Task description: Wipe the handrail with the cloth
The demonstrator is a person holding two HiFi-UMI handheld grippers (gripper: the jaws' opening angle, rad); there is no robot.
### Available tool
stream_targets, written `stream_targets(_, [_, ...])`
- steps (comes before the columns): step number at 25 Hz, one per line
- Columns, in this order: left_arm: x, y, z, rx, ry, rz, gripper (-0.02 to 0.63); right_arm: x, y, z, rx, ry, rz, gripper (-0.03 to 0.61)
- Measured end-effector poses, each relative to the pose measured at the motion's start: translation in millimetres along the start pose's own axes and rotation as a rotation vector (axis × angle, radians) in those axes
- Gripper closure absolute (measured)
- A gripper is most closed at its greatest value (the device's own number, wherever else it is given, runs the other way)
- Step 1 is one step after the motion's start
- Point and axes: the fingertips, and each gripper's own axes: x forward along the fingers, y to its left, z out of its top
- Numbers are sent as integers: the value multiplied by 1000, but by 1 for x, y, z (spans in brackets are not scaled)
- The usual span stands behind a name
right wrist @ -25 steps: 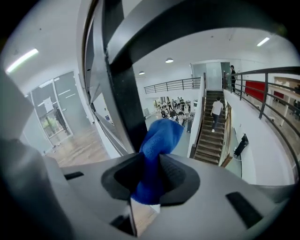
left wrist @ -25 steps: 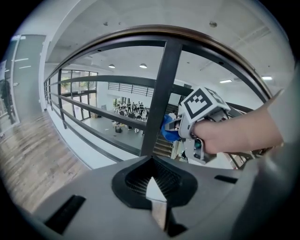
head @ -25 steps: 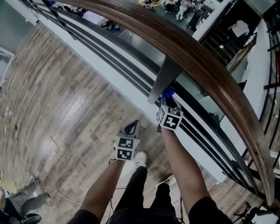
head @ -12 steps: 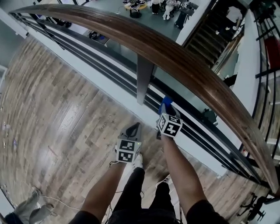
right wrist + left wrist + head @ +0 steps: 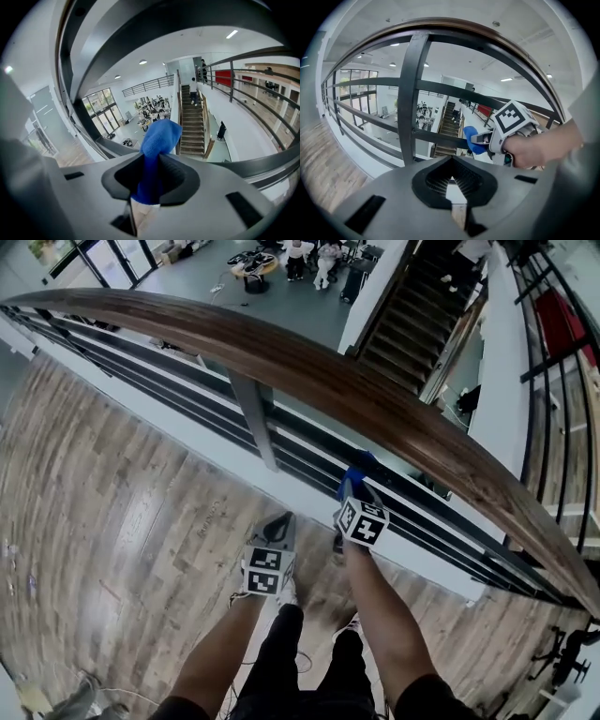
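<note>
Head view: below the handrail [image 5: 375, 399], the cloth [image 5: 357, 467] is pinched in the right gripper [image 5: 352, 486], its tail hidden between the jaws; the left gripper [image 5: 278, 523], lower still, is pressed together.

The handrail [image 5: 375, 397] is dark polished wood with a smooth gloss, its post [image 5: 255, 420] matt grey metal, the floor [image 5: 112, 521] grainy wood planks with a soft sheen, and the cloth [image 5: 158, 137] blue, fleecy and matt.

wood plank floor [image 5: 112, 521] beneath a white shoe [image 5: 285, 594]
</note>
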Motion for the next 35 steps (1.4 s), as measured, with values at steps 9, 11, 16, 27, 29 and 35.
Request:
stream_targets(9, [21, -78, 7, 50, 15, -84, 611, -46, -98, -8, 80, 17, -67, 479])
stream_targets(11, [23, -95, 5, 59, 18, -102, 611, -56, -117, -12, 87, 21, -83, 479])
stream_targets(16, [34, -141, 2, 88, 27, -141, 611, -81, -174, -14, 111, 10, -125, 479])
stream_targets(27, [62, -238, -4, 132, 51, -207, 611, -133, -281, -39, 114, 19, -181, 479])
stream_targets(29, [68, -254, -1, 145, 54, -218, 611, -141, -296, -41, 97, 23, -186, 479])
stream_targets(35, [75, -295, 6, 102, 55, -239, 611, -169, -329, -48, -7, 39, -187, 479])
